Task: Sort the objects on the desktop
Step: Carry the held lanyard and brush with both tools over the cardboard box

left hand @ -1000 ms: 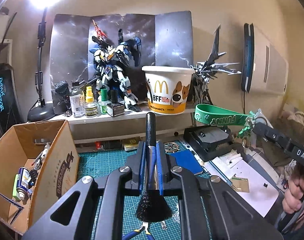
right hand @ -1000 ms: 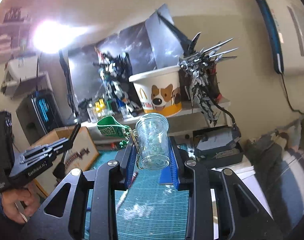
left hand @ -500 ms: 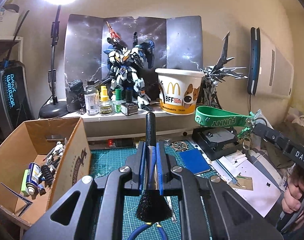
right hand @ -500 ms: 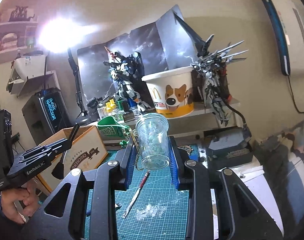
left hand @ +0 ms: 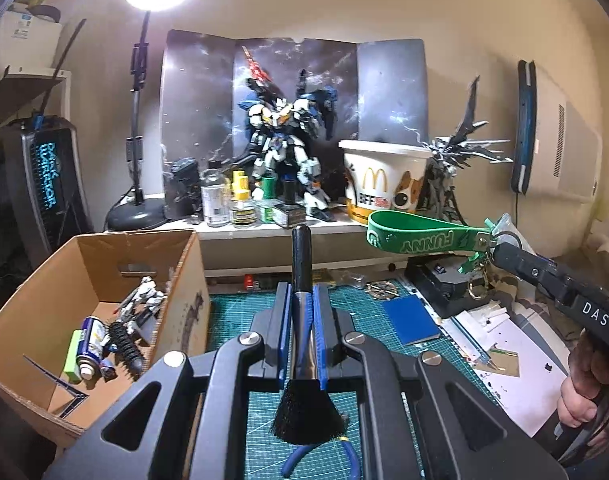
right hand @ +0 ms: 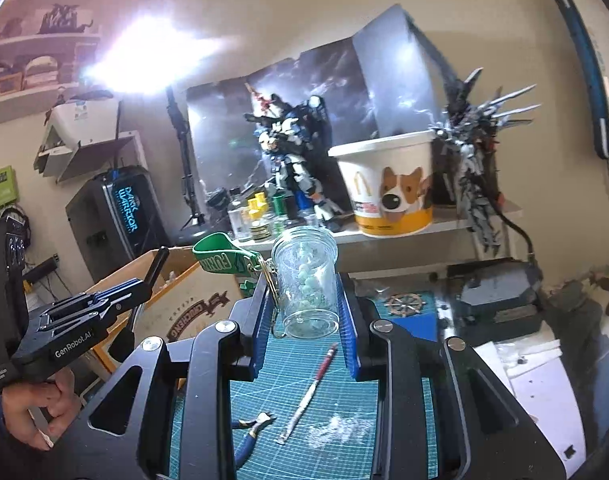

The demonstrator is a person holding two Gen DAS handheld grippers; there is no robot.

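In the left wrist view my left gripper (left hand: pixel 302 312) is shut on a black brush (left hand: pixel 300 256), handle pointing forward and bristles toward the camera. A cardboard box (left hand: pixel 32 320) holding a spray can and small parts stands open to its left. My right gripper (right hand: pixel 304 304) is shut on a clear jar (right hand: pixel 308 284) of pale green beads, from which a green "FUNNY" strap (right hand: pixel 220 258) hangs on a key ring. Seen from the left wrist, the strap (left hand: pixel 420 236) sticks out from the right gripper (left hand: pixel 504 250) at the right. The right wrist view shows the left gripper (right hand: pixel 140 286) beside the box (right hand: pixel 184 300).
A green cutting mat (right hand: pixel 336 392) carries blue-handled pliers (right hand: pixel 252 430), a pen-like tool (right hand: pixel 308 392) and white dust. A blue pad (left hand: pixel 410 318) and papers (left hand: pixel 520 384) lie to the right. The back shelf (left hand: pixel 264 230) bears a model robot, paint bottles, a McDonald's bucket (left hand: pixel 384 184) and a lamp.
Both grippers have shifted leftward, so the box shows more fully in the left wrist view. The pen-like tool and pliers have come into the right wrist view. Both grips are unchanged.
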